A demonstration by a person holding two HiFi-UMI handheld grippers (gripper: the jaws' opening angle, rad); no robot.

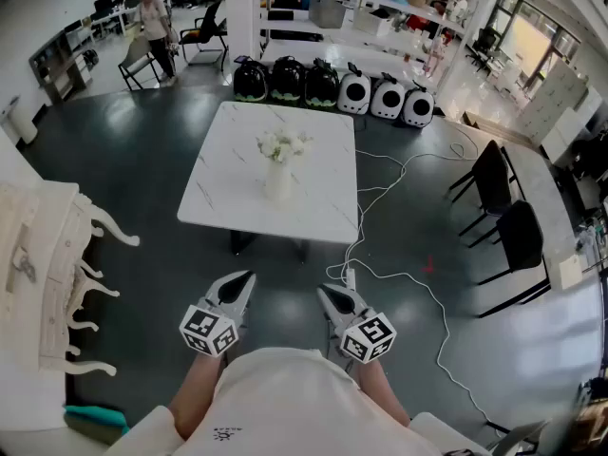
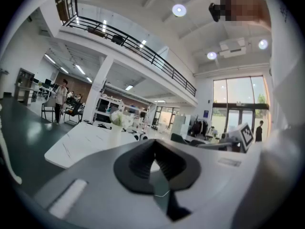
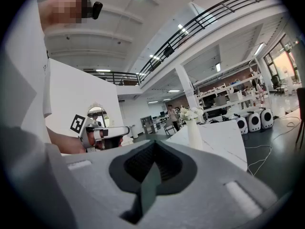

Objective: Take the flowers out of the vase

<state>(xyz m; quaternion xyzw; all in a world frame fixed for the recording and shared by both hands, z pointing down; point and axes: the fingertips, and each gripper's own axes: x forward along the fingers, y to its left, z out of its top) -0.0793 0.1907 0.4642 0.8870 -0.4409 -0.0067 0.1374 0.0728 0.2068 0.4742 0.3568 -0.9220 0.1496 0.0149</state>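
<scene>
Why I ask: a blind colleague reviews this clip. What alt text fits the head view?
A white vase of white flowers stands near the middle of a white table on a dark floor. Short of the table, the left gripper and right gripper are shut and empty.

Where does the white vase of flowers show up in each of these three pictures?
Head view: the white vase stands in the upper middle, at the centre of the white marble table.
Left gripper view: left of centre, at mid-height, small and far off.
Right gripper view: right of centre, at mid-height.
Shared landmark: the white marble table beneath it, which shows in all three views.
</scene>
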